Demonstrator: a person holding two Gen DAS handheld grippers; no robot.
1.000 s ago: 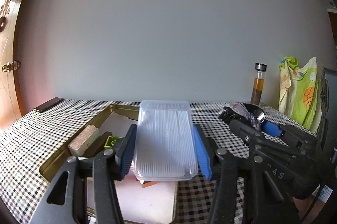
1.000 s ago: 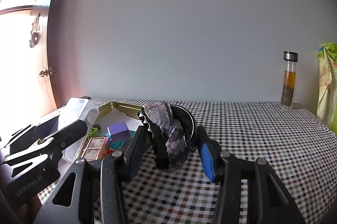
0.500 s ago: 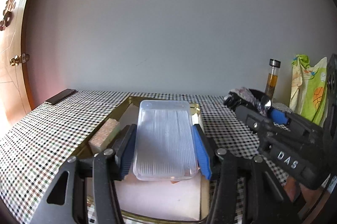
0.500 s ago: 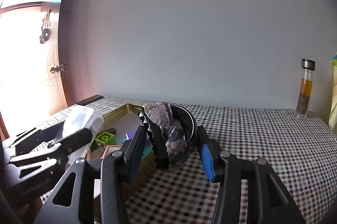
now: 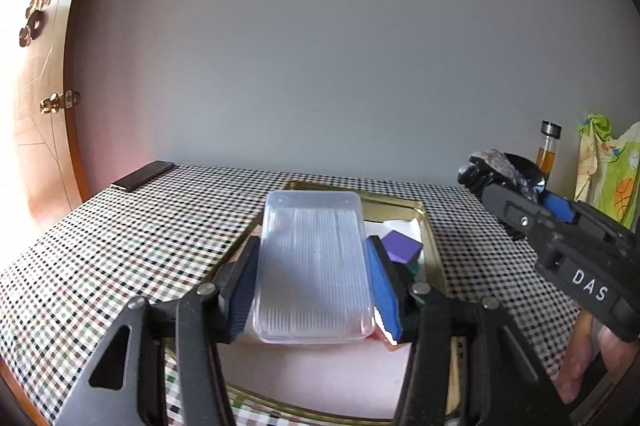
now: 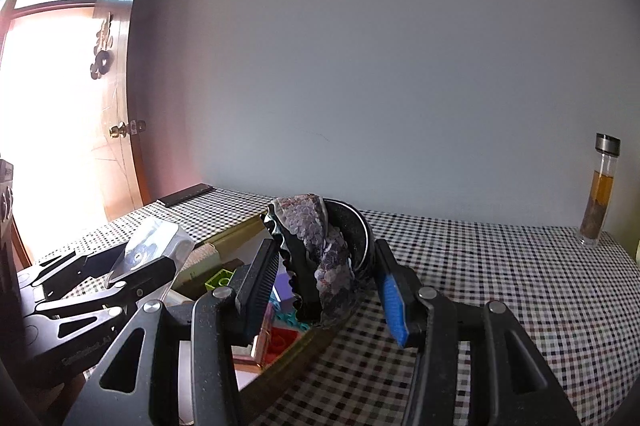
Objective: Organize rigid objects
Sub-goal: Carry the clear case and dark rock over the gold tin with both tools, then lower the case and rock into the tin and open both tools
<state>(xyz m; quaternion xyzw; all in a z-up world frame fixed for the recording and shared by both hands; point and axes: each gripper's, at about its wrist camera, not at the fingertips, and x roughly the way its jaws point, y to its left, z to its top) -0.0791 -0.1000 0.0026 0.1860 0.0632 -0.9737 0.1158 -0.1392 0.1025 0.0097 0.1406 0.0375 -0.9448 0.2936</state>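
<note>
My left gripper [image 5: 311, 246] is shut on a clear ribbed plastic box [image 5: 314, 290], held flat above the near part of a gold tray [image 5: 432, 250]. A purple block [image 5: 400, 246] lies in the tray just right of the box. My right gripper [image 6: 325, 254] is shut on a bundle [image 6: 316, 238] of a black toothed clip, a sequined piece and a round black dish. It hangs over the tray's right rim [image 6: 320, 338]. Below it lie a purple block [image 6: 282, 288], a green brick [image 6: 220, 278] and a red brick [image 6: 284, 340].
The table has a checked cloth [image 5: 120, 266]. A dark flat bar [image 5: 142, 176] lies at its far left corner by a wooden door. A glass bottle [image 6: 600, 194] of amber liquid stands at the far right, beside a patterned cloth [image 5: 608, 170]. A hand [image 5: 580, 358] grips the right tool.
Both grippers have swung to the left; the tray now sits under and right of the clear box, and the purple block has come into the left view. Both grips are unchanged.
</note>
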